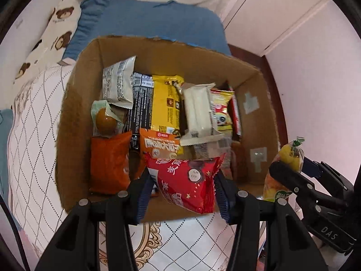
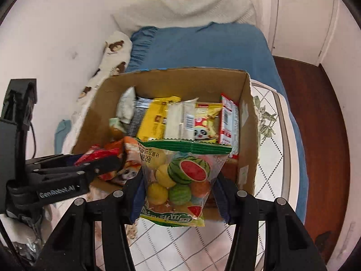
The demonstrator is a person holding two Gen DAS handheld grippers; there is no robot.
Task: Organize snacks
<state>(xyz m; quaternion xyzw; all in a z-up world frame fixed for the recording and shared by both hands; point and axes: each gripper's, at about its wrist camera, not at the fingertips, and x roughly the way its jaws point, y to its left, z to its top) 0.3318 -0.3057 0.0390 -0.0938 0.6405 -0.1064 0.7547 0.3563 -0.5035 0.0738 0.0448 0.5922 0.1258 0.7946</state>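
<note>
The box (image 1: 85,72) beyond the tongs is matt brown cardboard with torn, rough edges. Between the left tongs (image 1: 181,192) a glossy red foil packet (image 1: 187,180) shines; the right tongs (image 2: 178,194) pinch a clear, shiny plastic candy bag (image 2: 180,176). Both tongs are matt black plastic with ribbed blue pads (image 1: 144,194). Beneath lies a quilted cloth bedspread (image 1: 33,149); beyond, a soft blue cloth pillow (image 1: 153,20).

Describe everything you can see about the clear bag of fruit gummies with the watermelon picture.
The clear plastic gummy bag with a green crimped top holds round yellow, green and orange sweets behind a printed watermelon slice, with a yellow-green band of lettering at its bottom. It hangs upright, pinched at both side edges between the jaws of the right gripper, in front of the open brown cardboard box of snack packets.
</note>
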